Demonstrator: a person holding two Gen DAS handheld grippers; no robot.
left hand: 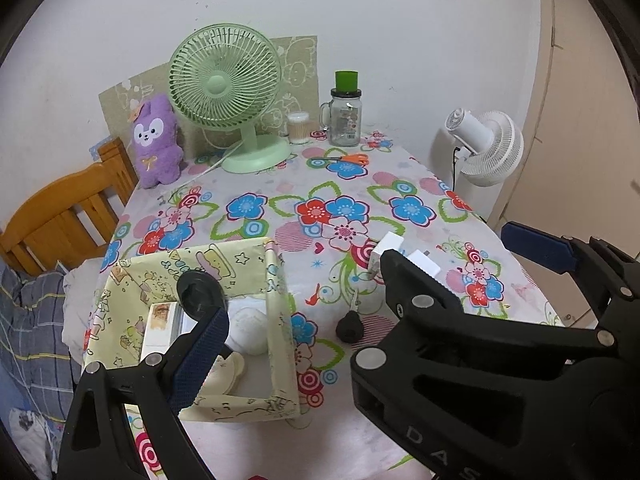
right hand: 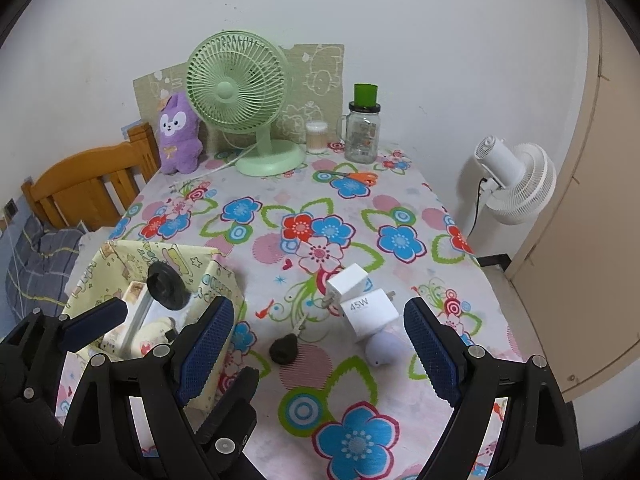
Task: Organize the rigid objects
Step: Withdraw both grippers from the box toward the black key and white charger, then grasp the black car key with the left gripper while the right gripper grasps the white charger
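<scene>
Right tool [right hand: 318, 354] hangs wide apart over the chargers [right hand: 362, 300] (next for the box [right hand: 218, 280], probably); left tool's [left hand: 300, 304] grip: cannot tell.

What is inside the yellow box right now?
The yellow box holds a white carton, a round white item and a cream item. The left gripper's fingers cover the rest.

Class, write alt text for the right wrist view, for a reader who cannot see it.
An open right gripper hovers over a floral tablecloth above two white chargers, a black car key and a pale egg-shaped object. A yellow box stands left.
</scene>
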